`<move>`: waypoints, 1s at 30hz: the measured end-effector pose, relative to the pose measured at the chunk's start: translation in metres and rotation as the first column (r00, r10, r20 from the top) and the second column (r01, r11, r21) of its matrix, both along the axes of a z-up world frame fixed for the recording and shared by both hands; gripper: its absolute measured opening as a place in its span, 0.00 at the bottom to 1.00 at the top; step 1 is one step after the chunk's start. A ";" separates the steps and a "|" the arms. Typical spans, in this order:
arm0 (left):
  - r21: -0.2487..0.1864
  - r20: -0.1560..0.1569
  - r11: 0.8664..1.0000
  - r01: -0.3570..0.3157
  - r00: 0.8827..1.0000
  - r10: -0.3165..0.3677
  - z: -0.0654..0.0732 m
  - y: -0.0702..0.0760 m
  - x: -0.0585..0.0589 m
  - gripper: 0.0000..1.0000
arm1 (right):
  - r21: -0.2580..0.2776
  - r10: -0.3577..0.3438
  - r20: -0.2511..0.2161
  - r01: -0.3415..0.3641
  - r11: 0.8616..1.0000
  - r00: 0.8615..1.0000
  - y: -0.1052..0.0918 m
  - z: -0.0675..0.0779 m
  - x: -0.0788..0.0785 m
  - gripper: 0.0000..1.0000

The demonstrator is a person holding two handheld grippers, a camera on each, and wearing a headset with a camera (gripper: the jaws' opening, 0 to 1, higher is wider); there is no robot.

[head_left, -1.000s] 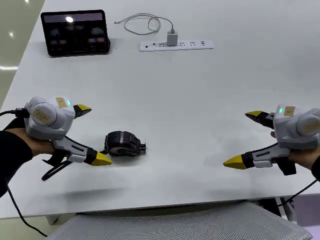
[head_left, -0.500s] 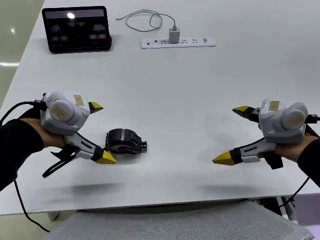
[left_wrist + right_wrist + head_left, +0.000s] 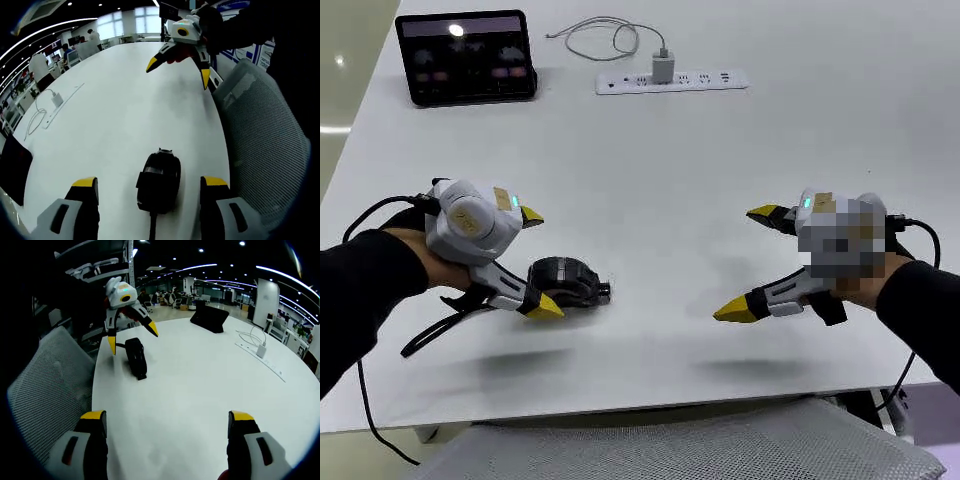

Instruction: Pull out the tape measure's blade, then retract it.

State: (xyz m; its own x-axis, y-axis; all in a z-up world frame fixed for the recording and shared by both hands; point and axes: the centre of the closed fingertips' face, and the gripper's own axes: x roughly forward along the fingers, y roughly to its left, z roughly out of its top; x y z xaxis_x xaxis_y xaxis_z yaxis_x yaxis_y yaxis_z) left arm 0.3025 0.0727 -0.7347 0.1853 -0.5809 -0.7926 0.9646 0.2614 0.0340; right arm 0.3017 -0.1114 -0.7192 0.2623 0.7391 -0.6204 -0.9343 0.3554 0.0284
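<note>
A black tape measure [image 3: 568,282] lies on the white table [image 3: 660,180], its blade drawn in and its tip facing right. My left gripper [image 3: 536,262] is open and straddles its left end; in the left gripper view the tape measure [image 3: 159,181] sits between the two yellow-tipped jaws without touching them. My right gripper [image 3: 748,262] hangs open over the table's right side, well apart from the tape. In the right gripper view the tape measure [image 3: 136,357] lies far ahead, under the left gripper [image 3: 131,333].
A dark tablet [image 3: 466,57] stands at the back left. A white power strip [image 3: 672,81] with a charger and coiled cable [image 3: 603,36] lies at the back centre. A mesh chair back [image 3: 680,445] sits below the table's near edge.
My left gripper has moved right until its jaws straddle the tape measure. The right gripper has drifted left toward the middle. The tape measure has stayed put.
</note>
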 end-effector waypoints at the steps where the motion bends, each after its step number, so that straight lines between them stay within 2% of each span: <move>1: 0.005 0.002 1.000 0.003 1.000 -0.003 -0.001 0.000 0.000 0.79 | 0.000 0.004 0.001 -0.004 1.000 1.000 0.002 0.000 0.000 0.96; 8: 0.028 -0.010 0.999 0.038 0.999 -0.038 -0.008 -0.005 -0.002 0.70 | 0.005 0.036 0.000 -0.036 0.999 0.999 0.019 -0.002 0.002 0.95; 10: 0.037 -0.004 0.998 0.047 0.999 -0.047 -0.010 -0.006 -0.003 0.67 | 0.009 0.045 -0.001 -0.045 0.999 0.999 0.024 -0.002 0.001 0.95; 14: 0.038 -0.013 0.998 0.050 0.999 -0.049 -0.011 -0.009 -0.004 0.62 | 0.007 0.064 -0.002 -0.064 0.998 0.998 0.032 -0.004 0.000 0.94; 17: 0.020 -0.027 0.999 0.041 0.999 -0.040 -0.010 -0.013 -0.004 0.55 | 0.012 0.074 -0.005 -0.074 0.997 0.997 0.038 -0.004 -0.001 0.94; 21: 0.037 -0.021 0.997 0.070 0.997 -0.069 -0.011 -0.015 -0.009 0.54 | 0.010 0.097 -0.002 -0.097 0.995 0.995 0.046 -0.004 -0.002 0.93; 23: 0.051 -0.013 0.995 0.087 0.996 -0.086 -0.013 -0.014 -0.009 0.49 | 0.009 0.104 -0.002 -0.104 0.995 0.995 0.048 -0.005 -0.002 0.93; 30: 0.073 0.008 0.994 0.085 0.996 -0.085 -0.015 -0.011 -0.005 0.38 | 0.016 0.130 -0.002 -0.130 0.991 0.992 0.065 -0.008 0.000 0.89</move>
